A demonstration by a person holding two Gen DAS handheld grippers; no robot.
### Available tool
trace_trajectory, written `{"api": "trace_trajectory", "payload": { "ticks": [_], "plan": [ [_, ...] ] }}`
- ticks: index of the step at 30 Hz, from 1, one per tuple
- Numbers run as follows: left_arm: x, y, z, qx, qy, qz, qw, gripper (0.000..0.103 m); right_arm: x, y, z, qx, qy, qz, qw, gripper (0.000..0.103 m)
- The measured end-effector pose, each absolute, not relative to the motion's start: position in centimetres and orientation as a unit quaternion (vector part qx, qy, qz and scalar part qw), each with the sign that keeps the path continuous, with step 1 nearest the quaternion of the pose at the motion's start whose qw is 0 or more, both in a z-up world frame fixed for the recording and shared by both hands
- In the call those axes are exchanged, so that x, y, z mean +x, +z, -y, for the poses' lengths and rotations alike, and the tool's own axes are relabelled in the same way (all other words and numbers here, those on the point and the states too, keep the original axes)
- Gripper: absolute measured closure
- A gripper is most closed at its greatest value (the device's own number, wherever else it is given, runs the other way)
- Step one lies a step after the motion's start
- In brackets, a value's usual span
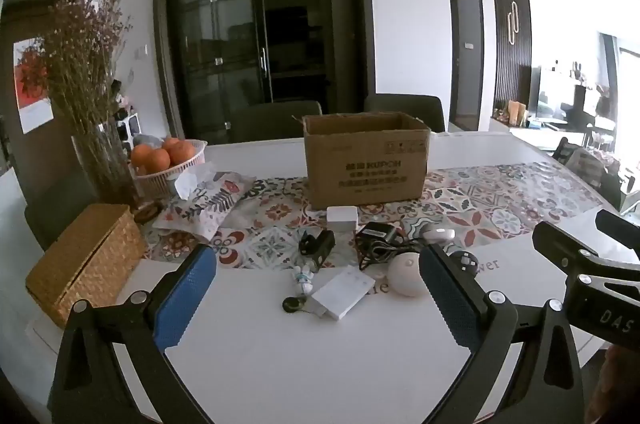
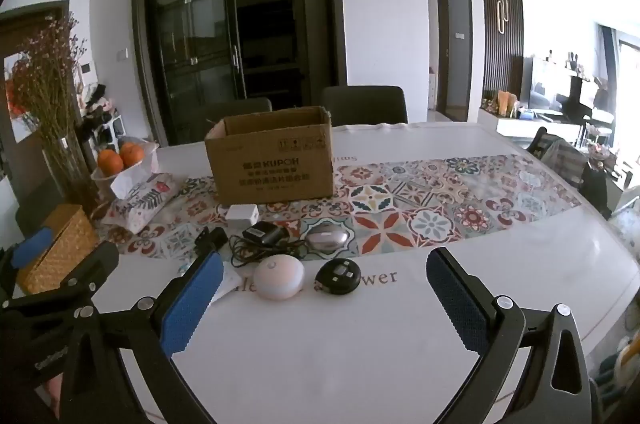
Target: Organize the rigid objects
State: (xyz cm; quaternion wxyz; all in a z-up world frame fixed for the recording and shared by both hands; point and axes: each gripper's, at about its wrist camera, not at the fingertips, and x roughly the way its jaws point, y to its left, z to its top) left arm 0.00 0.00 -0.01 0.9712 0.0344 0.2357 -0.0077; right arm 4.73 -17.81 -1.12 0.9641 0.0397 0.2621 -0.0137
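An open cardboard box (image 1: 362, 160) (image 2: 274, 162) stands on the patterned table runner. In front of it lie small items: a white cube charger (image 1: 342, 218) (image 2: 242, 214), a black adapter with cable (image 1: 376, 236) (image 2: 262, 234), a black clip-like device (image 1: 318, 246) (image 2: 210, 240), a flat white box (image 1: 340, 292), a white round puck (image 1: 406, 274) (image 2: 280, 276), a black round disc (image 2: 338, 276) (image 1: 464, 262), a pinkish mouse (image 2: 326, 238) (image 1: 438, 234). My left gripper (image 1: 318, 294) is open and empty above the near table. My right gripper (image 2: 324, 298) is open and empty, behind the puck and disc.
A wicker box (image 1: 86, 260) sits at the left edge, with a vase of dried flowers (image 1: 92, 120), a basket of oranges (image 1: 166, 158) and a floral tissue pouch (image 1: 208, 200) behind it. Dark chairs (image 2: 364, 104) stand past the far edge of the white table (image 2: 320, 352).
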Motion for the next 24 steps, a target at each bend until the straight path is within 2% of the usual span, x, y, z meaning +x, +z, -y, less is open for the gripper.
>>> {"api": "trace_trajectory", "payload": {
  "ticks": [4,24],
  "plan": [
    [0.10,-0.38,-0.73,0.011,-0.019,-0.246,0.969,0.000,4.76,-1.15,17.79,0.043,-0.013,-0.265,0.963,0.000],
    [0.25,-0.22,-0.33,0.024,-0.015,-0.249,0.968,0.000,4.74,-1.30,17.68,0.041,-0.011,-0.265,0.963,0.000]
  ]
}}
